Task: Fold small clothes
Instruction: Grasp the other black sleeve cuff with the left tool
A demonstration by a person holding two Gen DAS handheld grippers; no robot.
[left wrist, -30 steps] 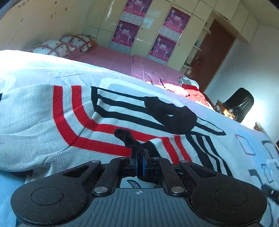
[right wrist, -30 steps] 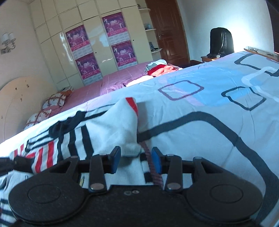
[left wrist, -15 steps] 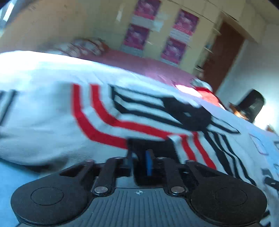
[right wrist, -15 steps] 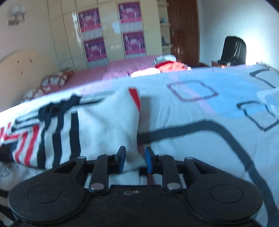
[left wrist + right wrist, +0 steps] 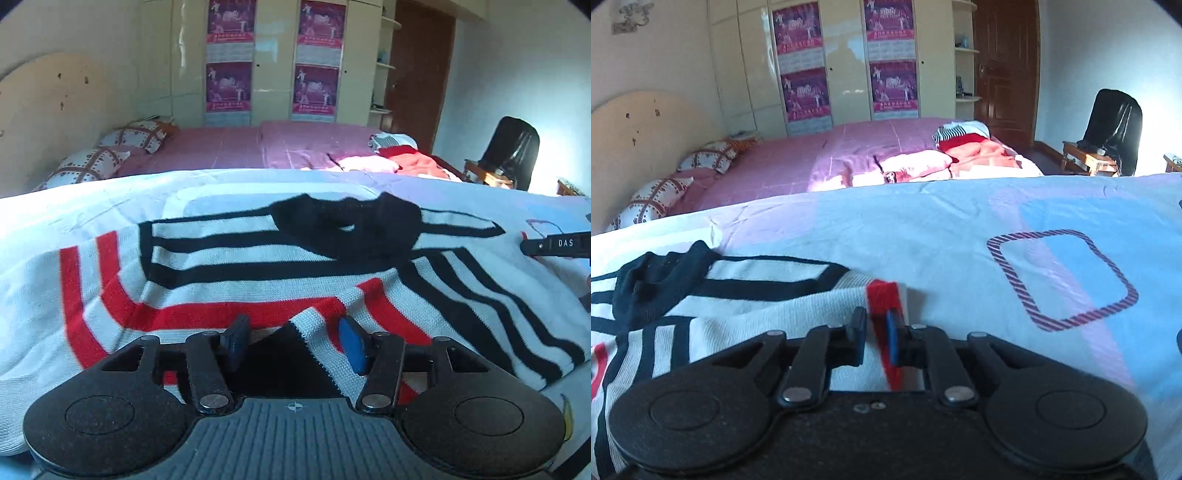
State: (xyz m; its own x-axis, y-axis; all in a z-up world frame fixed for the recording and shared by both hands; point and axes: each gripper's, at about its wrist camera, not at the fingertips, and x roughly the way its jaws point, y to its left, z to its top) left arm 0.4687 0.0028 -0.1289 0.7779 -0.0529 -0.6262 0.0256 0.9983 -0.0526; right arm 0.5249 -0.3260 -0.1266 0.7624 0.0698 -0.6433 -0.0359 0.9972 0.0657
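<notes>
Knitted sweater (striped) lies under both claws, left parted.

- Left gripper: fingers spread wide, low, pointing forward, level.
- Right gripper: fingers nearly closed, narrow gap, red-striped knit between them.

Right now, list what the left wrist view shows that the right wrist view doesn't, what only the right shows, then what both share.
Only the left wrist view: the left gripper, open over the sweater's red-striped fold, and the red L-shaped stripes.
Only the right wrist view: the right gripper, shut on the sweater's red-edged cuff, and a striped square printed on the bedsheet.
Both: the sweater, its black collar, the pink bed, the black chair.
</notes>
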